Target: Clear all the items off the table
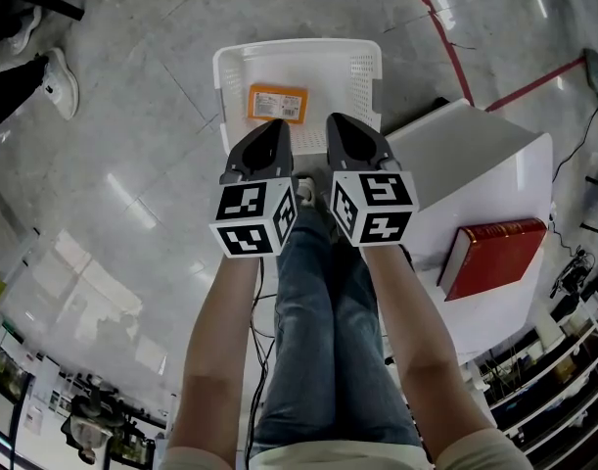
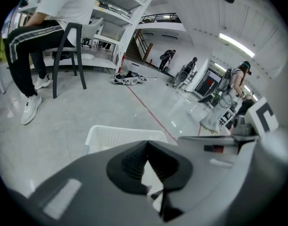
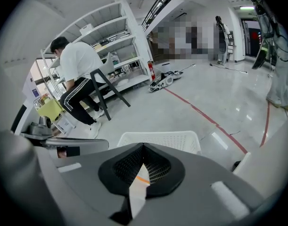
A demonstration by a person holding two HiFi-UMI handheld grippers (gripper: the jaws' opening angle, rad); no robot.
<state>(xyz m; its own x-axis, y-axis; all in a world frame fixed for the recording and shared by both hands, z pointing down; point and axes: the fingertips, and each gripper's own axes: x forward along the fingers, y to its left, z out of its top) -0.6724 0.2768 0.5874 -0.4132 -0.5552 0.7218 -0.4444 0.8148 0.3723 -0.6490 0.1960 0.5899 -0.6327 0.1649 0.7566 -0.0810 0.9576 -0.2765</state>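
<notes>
A red book (image 1: 496, 255) lies flat on the white surface (image 1: 475, 155) at the right of the head view, towards that surface's lower right part, with nothing else seen on the top. To the left of the surface, at the upper middle of the frame, a white basket (image 1: 362, 76) with perforated walls stands on the grey floor (image 1: 132, 164), just beside the surface's corner. An orange packet (image 1: 277, 103) lies flat on the basket's bottom, towards its left side.

The left hand-held gripper (image 1: 271, 130) and the right hand-held gripper (image 1: 345, 125) are held side by side in the middle of the frame, both pointing at the basket's near edge, well apart from the book. In each gripper view the two ribbed pads meet at the tip with nothing between them, so both are fully closed and empty. Below them run bare forearms and legs (image 1: 328, 341) in blue jeans.

A red line (image 1: 445, 37) crosses the floor at the upper right. In the left gripper view, a person (image 2: 45, 27) in a white top sits on a dark chair (image 2: 70, 51) at the upper left, next to white shelves (image 2: 115, 13).
</notes>
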